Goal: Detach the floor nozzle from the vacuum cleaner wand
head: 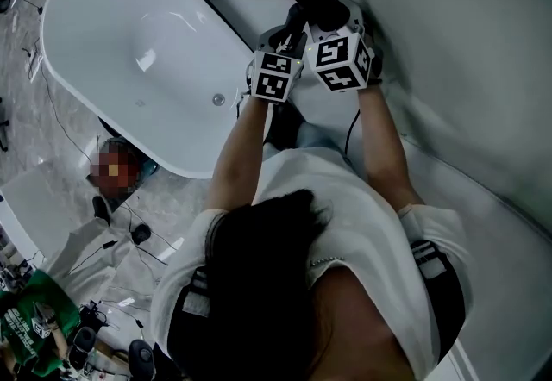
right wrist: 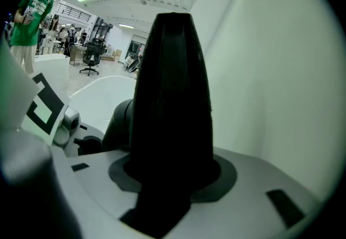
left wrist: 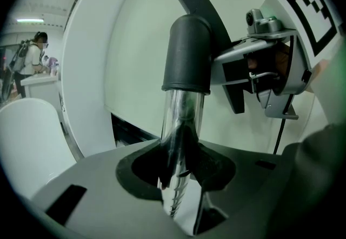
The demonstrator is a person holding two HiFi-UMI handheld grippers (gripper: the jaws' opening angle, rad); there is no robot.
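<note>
Now the left gripper is clamping the wand and the right gripper the nozzle, between tub left and wall right.

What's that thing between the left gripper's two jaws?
The vacuum cleaner's shiny metal wand, just below its black collar. The left gripper view shows the left gripper with its jaws pressing on it from both sides.

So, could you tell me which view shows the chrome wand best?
The left gripper view: the chrome wand fills its centre, clamped in the left hand-held gripper below a dark collar. In the head view the marker cubes cover it; the right gripper view shows the black nozzle instead.
</note>
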